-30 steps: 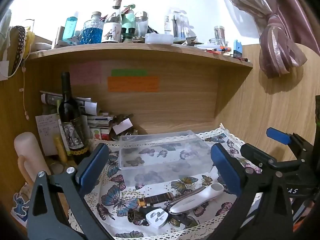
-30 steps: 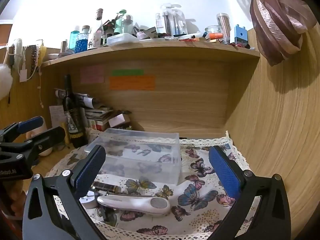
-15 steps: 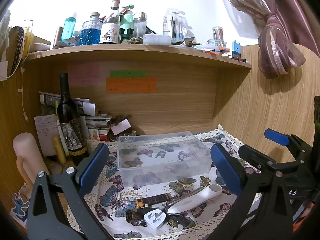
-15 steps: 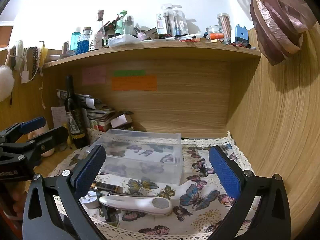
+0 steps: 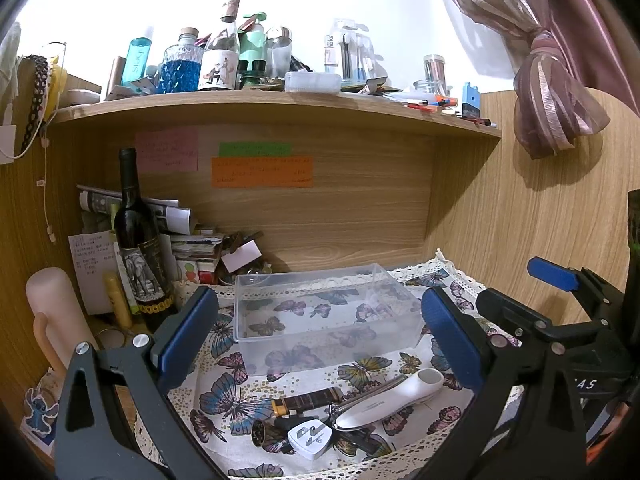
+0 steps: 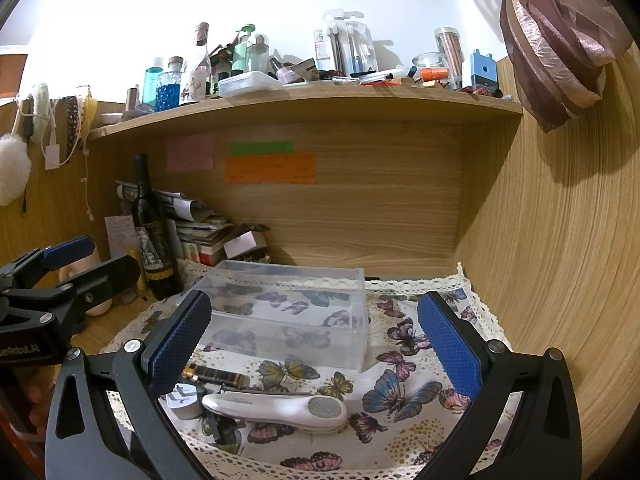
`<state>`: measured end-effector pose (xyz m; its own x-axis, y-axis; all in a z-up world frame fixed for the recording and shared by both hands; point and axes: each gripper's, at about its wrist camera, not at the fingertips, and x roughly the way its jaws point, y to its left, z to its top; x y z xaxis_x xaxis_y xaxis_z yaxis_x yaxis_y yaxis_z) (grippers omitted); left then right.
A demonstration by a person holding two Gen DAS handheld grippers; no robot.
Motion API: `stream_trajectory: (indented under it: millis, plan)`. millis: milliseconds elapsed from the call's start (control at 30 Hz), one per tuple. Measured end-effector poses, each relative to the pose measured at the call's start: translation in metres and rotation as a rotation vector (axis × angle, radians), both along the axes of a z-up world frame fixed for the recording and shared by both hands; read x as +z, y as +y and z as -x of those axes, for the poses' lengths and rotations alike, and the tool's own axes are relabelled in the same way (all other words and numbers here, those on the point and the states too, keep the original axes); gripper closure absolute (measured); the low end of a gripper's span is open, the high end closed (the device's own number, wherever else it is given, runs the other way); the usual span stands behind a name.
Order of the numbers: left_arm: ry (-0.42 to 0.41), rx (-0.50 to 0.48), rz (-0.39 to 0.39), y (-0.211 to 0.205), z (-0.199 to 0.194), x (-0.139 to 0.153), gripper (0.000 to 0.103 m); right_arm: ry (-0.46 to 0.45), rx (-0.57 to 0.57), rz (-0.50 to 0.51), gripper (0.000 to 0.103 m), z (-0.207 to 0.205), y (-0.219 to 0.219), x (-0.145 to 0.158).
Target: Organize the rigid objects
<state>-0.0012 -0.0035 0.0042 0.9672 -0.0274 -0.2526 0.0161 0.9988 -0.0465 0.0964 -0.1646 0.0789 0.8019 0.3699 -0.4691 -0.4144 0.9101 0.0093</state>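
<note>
Grippers: I see the left gripper (image 5: 316, 336) and right gripper (image 6: 314, 340) both spread wide, grasping nothing. Ahead of both sits a clear box (image 5: 326, 314). Nearer, below their fingertips, a white plug (image 5: 310, 438), striped tube (image 5: 306, 400) and white handheld device (image 6: 276, 408) lie clustered on the butterfly cloth (image 6: 400, 392).

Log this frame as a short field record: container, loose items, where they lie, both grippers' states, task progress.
container: clear plastic box, open-topped, nothing visible inside, on butterfly cloth
loose items: white handheld device, white plug, metal spoon, dark striped cylinder
item location: clustered on the cloth in front of the box, none in it
left gripper: open, holding nothing
right gripper: open, holding nothing
background: wine bottle standing left of the box
progress: nothing sorted into the box yet
</note>
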Motion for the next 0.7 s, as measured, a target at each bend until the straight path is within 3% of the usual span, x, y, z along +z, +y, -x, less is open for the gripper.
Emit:
stream_trajectory:
  millis: [700]
  plan:
    - [0.001,-0.009,0.009,-0.0016,-0.0006,-0.0013,0.000,0.005,0.001,-0.015,0.000,0.0001,-0.0012,0.0004]
